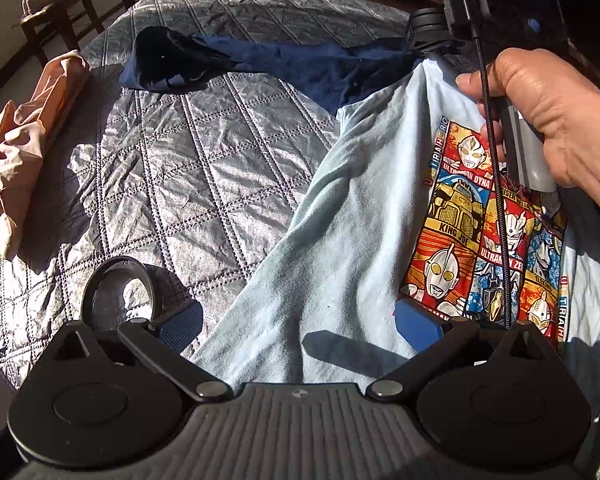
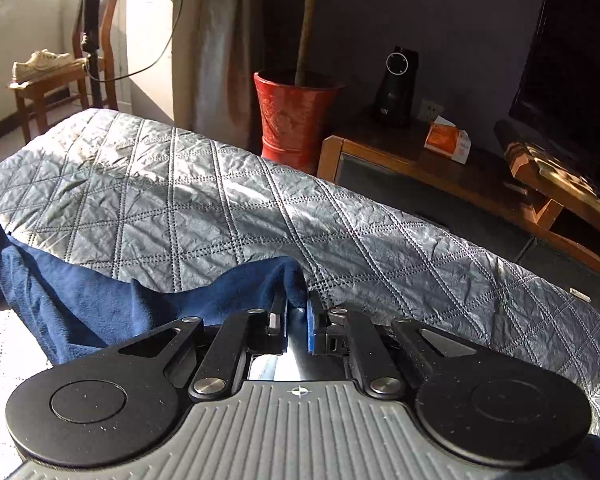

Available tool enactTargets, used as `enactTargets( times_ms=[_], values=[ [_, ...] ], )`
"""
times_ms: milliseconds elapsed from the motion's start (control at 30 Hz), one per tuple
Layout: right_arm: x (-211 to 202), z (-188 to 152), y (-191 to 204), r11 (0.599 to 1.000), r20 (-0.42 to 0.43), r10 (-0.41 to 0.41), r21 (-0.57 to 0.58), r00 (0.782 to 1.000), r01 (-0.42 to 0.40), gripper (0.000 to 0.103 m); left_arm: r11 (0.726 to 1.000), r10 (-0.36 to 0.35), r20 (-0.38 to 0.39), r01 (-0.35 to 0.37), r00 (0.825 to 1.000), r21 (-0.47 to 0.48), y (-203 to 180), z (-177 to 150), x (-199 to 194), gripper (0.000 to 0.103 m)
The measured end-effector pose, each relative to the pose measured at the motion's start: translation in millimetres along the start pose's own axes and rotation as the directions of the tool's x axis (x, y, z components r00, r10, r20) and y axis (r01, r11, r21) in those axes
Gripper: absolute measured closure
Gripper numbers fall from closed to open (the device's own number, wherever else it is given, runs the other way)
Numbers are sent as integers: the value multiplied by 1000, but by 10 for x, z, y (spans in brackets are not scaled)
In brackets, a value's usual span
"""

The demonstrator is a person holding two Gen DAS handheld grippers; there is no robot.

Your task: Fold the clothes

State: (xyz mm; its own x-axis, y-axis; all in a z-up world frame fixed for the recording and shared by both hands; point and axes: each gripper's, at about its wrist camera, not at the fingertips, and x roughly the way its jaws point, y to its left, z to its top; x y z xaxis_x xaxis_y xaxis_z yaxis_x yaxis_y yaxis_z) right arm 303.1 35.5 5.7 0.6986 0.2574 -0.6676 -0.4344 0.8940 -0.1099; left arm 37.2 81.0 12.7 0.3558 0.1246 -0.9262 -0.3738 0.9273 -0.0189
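Note:
A light blue T-shirt [image 1: 340, 208] with a bright cartoon print lies on the grey quilted bed cover [image 1: 172, 168]. My left gripper [image 1: 298, 324] is open wide just above the shirt's near part, its blue pads [image 1: 416, 322] apart and holding nothing. A hand holds my right gripper [image 1: 428, 36] at the shirt's far corner, where the cloth rises in a peak. In the right wrist view that gripper [image 2: 298, 312] is shut on cloth. A navy garment [image 2: 100, 304] is bunched against its tips and stretches across the bed [image 1: 300, 68].
A crumpled peach garment [image 1: 20, 152] lies at the bed's left edge. A wooden chair with a shoe [image 2: 44, 68] stands beyond the bed. A red pot [image 2: 296, 116] and a low wooden bench [image 2: 440, 164] stand past the quilt's [image 2: 180, 184] far side.

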Motion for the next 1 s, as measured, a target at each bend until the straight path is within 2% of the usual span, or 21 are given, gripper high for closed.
enactTargets(
  times_ms=[67, 100, 133, 167, 233, 300, 367, 400, 467, 567, 600, 667, 733, 767, 833, 900, 933, 967, 1000],
  values=[
    [-7, 78, 2, 1000, 47, -29, 3, 998, 29, 90, 1000, 7, 2, -7, 1000, -7, 13, 10, -3, 1],
    [-11, 111, -8, 1000, 44, -24, 10, 999, 24, 87, 1000, 11, 6, -10, 1000, -13, 22, 22, -7, 1],
    [-26, 134, -23, 999, 27, -19, 27, 999, 19, 80, 1000, 13, 9, -13, 1000, -21, 36, 40, -13, 1],
    [-105, 122, -19, 999, 45, -39, 32, 998, 37, 71, 999, 14, 13, -14, 1000, -30, 56, 60, -20, 1],
    [-300, 66, 40, 998, 93, -63, 7, 994, 62, 63, 999, 18, 30, -17, 999, -50, 97, 101, -62, 1],
    [-483, -42, 210, 998, 126, 19, -64, 992, -11, 58, 998, 26, 55, -23, 998, -63, 135, 134, -117, 1],
    [-536, -147, 462, 980, 101, 140, -155, 985, -123, 38, 997, 41, 81, -35, 996, -75, 176, 171, -168, 1],
    [-538, -194, 595, 966, 85, 183, -199, 980, -163, 38, 996, 50, 90, -43, 995, -83, 202, 191, -182, 1],
    [-409, -221, 753, 957, 41, 217, -207, 975, -204, 43, 993, 69, 102, -58, 992, -104, 260, 233, -195, 1],
    [-170, -222, 807, 964, -5, 254, -76, 967, -254, 50, 988, 88, 105, -74, 991, -132, 341, 276, -192, 1],
    [-135, -233, 850, 964, -9, 253, -82, 968, -252, 52, 988, 91, 105, -76, 990, -137, 355, 282, -191, 1],
    [-91, -264, 986, 959, -17, 259, -115, 966, -260, 84, 987, 94, 106, -79, 990, -139, 362, 288, -185, 1],
    [-102, -278, 1128, 951, -4, 267, -160, 964, -264, 90, 988, 86, 102, -72, 991, -135, 348, 283, -186, 1],
    [-98, -260, 1180, 948, -1, 278, -162, 961, -275, 90, 989, 81, 100, -67, 992, -135, 346, 282, -189, 1],
    [-135, -183, 1193, 931, 21, 348, -122, 937, -343, 90, 985, 109, 110, -92, 988, -144, 346, 282, -211, 1],
    [-175, -106, 1203, 909, 46, 413, -85, 910, -408, 79, 981, 115, 116, -95, 987, -168, 396, 296, -220, 1],
    [-257, -88, 1116, 917, 71, 399, -65, 914, -395, 51, 980, 115, 117, -94, 986, -177, 425, 303, -219, 1],
    [-340, -70, 1026, 924, 96, 383, -45, 919, -381, 37, 979, 117, 118, -94, 986, -182, 451, 309, -217, 1],
    [-446, -84, 860, 932, 121, 360, -7, 925, -362, 36, 979, 118, 114, -96, 986, -181, 472, 318, -211, 1]
  ],
)
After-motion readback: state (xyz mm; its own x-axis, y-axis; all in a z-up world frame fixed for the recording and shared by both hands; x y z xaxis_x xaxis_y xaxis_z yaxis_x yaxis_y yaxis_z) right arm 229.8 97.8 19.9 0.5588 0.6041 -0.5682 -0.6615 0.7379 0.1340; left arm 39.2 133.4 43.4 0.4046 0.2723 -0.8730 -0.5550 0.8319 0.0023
